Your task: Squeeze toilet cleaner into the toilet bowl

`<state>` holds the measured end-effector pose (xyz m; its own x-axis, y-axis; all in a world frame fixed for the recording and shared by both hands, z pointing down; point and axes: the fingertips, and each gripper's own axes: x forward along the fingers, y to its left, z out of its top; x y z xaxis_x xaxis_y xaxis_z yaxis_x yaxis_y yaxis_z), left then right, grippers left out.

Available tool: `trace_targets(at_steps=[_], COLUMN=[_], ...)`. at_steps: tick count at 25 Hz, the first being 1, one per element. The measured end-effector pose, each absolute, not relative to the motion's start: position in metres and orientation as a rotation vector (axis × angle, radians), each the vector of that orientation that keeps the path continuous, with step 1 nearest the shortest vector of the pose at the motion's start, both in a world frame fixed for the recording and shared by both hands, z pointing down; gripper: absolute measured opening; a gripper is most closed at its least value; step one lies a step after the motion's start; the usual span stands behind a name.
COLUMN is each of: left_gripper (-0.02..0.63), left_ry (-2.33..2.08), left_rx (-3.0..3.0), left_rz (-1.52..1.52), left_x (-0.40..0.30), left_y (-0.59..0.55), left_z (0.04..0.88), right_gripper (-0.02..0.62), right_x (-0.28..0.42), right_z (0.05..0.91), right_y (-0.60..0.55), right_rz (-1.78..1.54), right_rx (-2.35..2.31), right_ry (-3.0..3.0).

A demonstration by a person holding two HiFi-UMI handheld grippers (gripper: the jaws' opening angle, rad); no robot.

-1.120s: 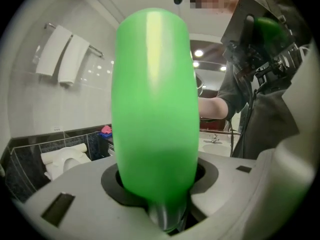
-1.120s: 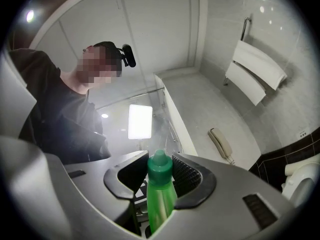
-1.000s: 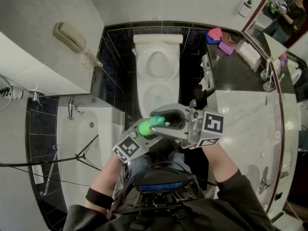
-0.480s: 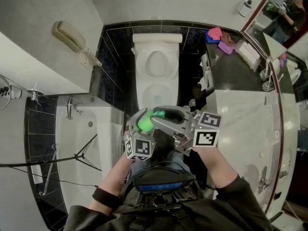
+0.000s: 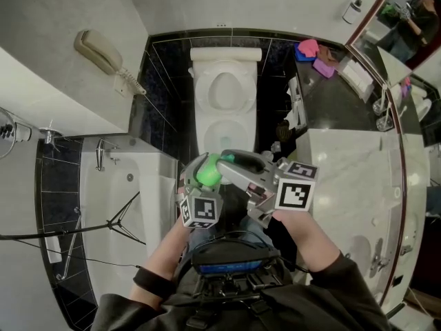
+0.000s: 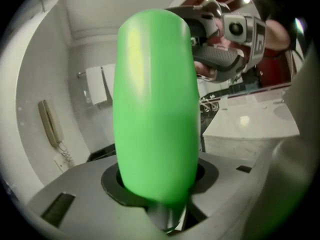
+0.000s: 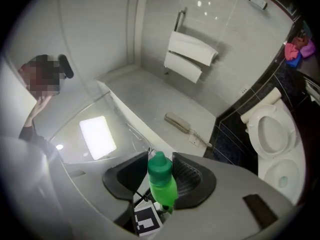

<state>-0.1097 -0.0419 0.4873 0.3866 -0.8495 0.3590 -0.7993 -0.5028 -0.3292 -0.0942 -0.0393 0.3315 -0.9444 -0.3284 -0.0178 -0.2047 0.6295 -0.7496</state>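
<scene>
Two grippers meet on one toilet cleaner bottle (image 5: 208, 173), held in the air over the person's lap, just this side of the near rim of the one toilet (image 5: 226, 119), whose lid is up. Only the head view shows both tools and the bowl together: the left gripper (image 5: 204, 179) comes from below and the right gripper (image 5: 234, 167) from the right.

The left gripper view is nearly filled by the green body of the bottle, which stands between that gripper's jaws with the pads clamped on its sides. The right gripper shows behind it, and the bowl does not show at all.

The right gripper view gives what the others hide: the darker green cap (image 7: 159, 165) sits between the two ribbed pads, which pinch it from either side. The same view has the toilet at its right edge, one wall phone (image 7: 179, 122) and two white towels (image 7: 189, 56) on a rail. A heap of coloured cloths (image 5: 311, 55) lies at the far corner of the dark worktop.
</scene>
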Motion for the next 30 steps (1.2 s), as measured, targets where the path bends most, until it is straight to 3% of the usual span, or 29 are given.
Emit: trace_targets(at_steps=[2, 9, 21, 30], left_gripper=[0.195, 0.196, 0.196, 0.195], left_ry=[1.435, 1.025, 0.861, 0.873], left_rx=[-2.687, -3.03, -3.149, -3.132], left_rz=[-0.667, -0.499, -0.44, -0.464], left_x=[-0.101, -0.072, -0.054, -0.053], left_y=[-0.036, -0.007, 0.004, 0.001], left_z=[0.482, 0.452, 0.447, 0.451], right_gripper=[0.223, 0.225, 0.224, 0.135], right_x=[-0.093, -0.086, -0.096, -0.092], right_z=[0.322, 0.294, 0.291, 0.296], right_y=[-0.041, -0.026, -0.013, -0.019], right_rz=[-1.082, -0.664, -0.57, -0.603], right_rx=[-0.403, -0.14, -0.024, -0.072], right_ry=[2.697, 2.794, 2.832, 2.814])
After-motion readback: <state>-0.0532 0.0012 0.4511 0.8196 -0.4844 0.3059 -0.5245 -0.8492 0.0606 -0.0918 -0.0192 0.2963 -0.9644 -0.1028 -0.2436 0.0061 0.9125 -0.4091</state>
